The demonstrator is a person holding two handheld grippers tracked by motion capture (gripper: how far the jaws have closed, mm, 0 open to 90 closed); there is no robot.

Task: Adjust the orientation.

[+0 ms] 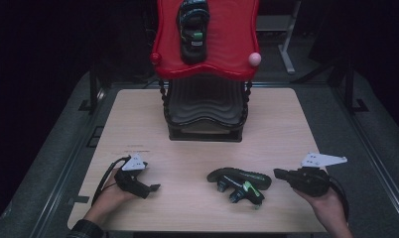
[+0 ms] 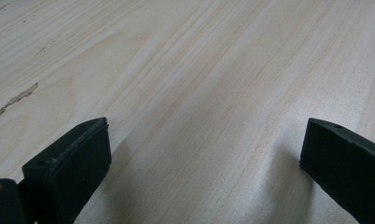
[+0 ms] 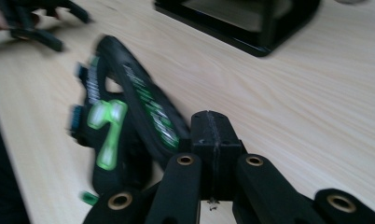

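A black sandal with green markings lies on its side on the wooden table, near the front edge. A matching sandal sits on the red top shelf of a small rack. My right gripper is just to the right of the table sandal, pointing at its end. In the right gripper view its jaws are pressed together with nothing between them, and the sandal lies beside them, blurred. My left gripper rests at the front left, open over bare wood.
The rack stands at the back middle of the table, with a black wavy lower shelf and a black base. A red knob and a pink knob mark its top corners. A dark floor surrounds the table.
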